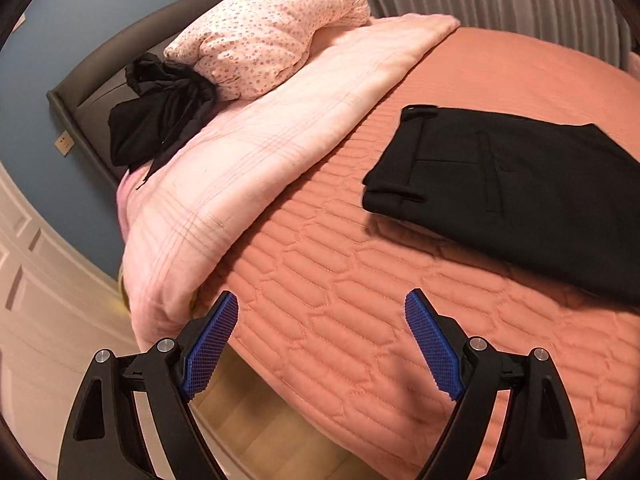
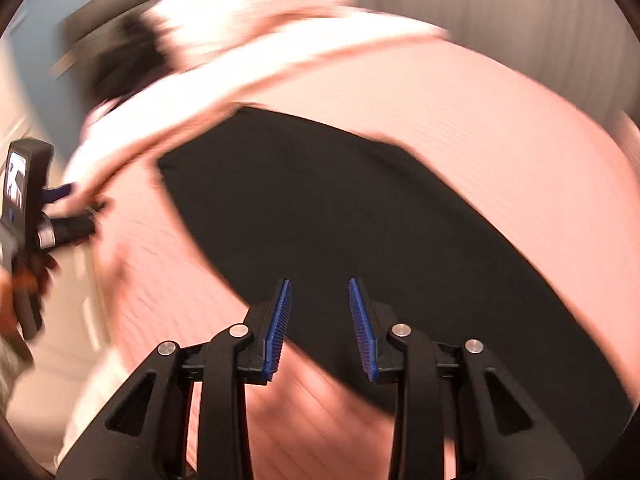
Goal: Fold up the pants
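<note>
Pants [image 1: 512, 188] lay folded mid-bed [image 1: 320, 280]: soft, limp, light; I'd grip the waistband edge. Left gripper [image 1: 322, 312] fingers wide, right gripper [image 2: 319, 292] fingers narrower, both empty.

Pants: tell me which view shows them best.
Left wrist view: the pants lie sharp on the bed, with waistband, belt loops and pocket seams visible. The right wrist view shows them closer but motion-blurred, a plain dark shape.

My right gripper [image 2: 319, 292] hangs over the black pants [image 2: 360, 220] with its jaws parted, gripping nothing. The pants lie on the pink bedspread [image 2: 500, 128]. At far left I see the left gripper [image 2: 64, 208], blurred.
</note>
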`<move>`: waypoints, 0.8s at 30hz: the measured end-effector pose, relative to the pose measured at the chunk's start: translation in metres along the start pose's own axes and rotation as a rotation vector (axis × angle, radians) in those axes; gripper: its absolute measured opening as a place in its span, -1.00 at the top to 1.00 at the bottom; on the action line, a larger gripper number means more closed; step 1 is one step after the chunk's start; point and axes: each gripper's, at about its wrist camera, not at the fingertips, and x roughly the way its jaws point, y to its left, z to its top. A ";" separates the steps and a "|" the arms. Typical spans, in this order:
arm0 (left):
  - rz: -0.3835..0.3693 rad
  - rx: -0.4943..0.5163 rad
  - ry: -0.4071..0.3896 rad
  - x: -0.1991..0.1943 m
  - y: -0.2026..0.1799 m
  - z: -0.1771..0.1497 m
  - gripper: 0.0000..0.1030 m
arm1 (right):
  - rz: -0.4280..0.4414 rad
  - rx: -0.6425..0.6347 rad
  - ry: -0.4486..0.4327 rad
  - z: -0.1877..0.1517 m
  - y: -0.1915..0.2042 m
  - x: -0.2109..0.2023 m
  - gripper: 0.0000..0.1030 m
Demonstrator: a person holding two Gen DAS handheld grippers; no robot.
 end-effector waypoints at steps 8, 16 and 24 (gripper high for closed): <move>-0.158 0.085 -0.065 -0.022 -0.025 -0.024 -0.64 | -0.015 -0.391 0.108 0.078 0.139 0.156 0.21; -0.193 0.114 -0.107 -0.026 -0.030 -0.037 -0.64 | 0.054 -0.148 0.062 0.099 0.118 0.175 0.77; -0.206 0.096 -0.109 -0.018 -0.024 -0.030 -0.64 | 0.163 0.067 0.071 0.120 0.099 0.196 0.73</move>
